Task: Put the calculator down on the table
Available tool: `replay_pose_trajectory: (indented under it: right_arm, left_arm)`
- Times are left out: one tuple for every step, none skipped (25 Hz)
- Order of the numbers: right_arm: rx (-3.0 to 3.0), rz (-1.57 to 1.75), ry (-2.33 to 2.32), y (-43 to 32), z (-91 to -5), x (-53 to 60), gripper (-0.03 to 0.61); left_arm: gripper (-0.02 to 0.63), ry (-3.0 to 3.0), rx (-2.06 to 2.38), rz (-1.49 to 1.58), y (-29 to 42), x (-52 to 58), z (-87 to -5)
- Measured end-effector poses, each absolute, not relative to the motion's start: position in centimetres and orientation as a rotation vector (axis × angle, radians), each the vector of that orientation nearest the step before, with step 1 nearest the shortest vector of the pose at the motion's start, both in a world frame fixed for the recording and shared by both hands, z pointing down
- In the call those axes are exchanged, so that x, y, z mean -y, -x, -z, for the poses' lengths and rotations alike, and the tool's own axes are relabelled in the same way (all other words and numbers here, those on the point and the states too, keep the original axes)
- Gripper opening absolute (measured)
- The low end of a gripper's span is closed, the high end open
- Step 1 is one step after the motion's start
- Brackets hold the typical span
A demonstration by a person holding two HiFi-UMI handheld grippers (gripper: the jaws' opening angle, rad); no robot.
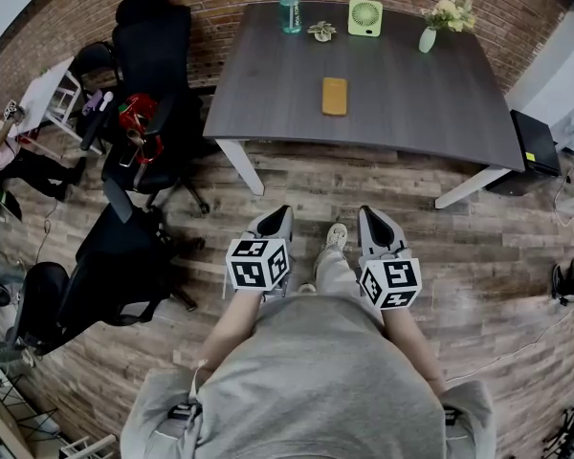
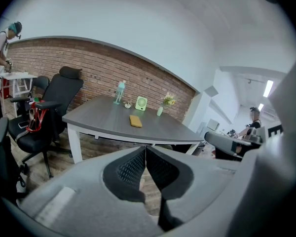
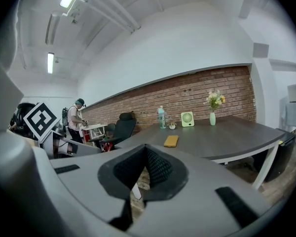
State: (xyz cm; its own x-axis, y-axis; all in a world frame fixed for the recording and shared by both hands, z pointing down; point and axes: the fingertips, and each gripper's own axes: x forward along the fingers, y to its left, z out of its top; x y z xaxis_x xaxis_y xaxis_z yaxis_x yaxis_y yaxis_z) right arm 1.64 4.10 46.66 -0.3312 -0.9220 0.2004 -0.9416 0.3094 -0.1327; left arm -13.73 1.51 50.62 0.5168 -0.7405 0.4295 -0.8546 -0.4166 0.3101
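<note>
We are holding the left gripper [image 1: 280, 210] and right gripper [image 1: 367, 211] clenched, empty; the flat orange rectangular calculator [image 1: 334, 96] is lying on the dark grey table [image 1: 411, 94].

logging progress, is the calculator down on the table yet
Looks done: a flat yellow item, likely the calculator, lies on the table. In hand: nothing. The left gripper and right gripper have their fingers closed and empty, short of the table. Left: nothing visible.
</note>
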Motion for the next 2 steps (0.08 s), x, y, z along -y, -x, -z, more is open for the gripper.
replay_pose_trajectory:
  right_arm:
    - [2.469,-0.345,-1.763,-1.68,-46.66,-3.99,0.002]
    - [2.468,-0.344,-1.762,-1.71,-46.66,-3.88,0.002]
  left_arm:
    - [0.021,-2.269,1.301,-0.309,13.69,-1.38,-50.59]
    - [0.021,-2.270,1.301,-0.310,13.66,-1.25,-50.56]
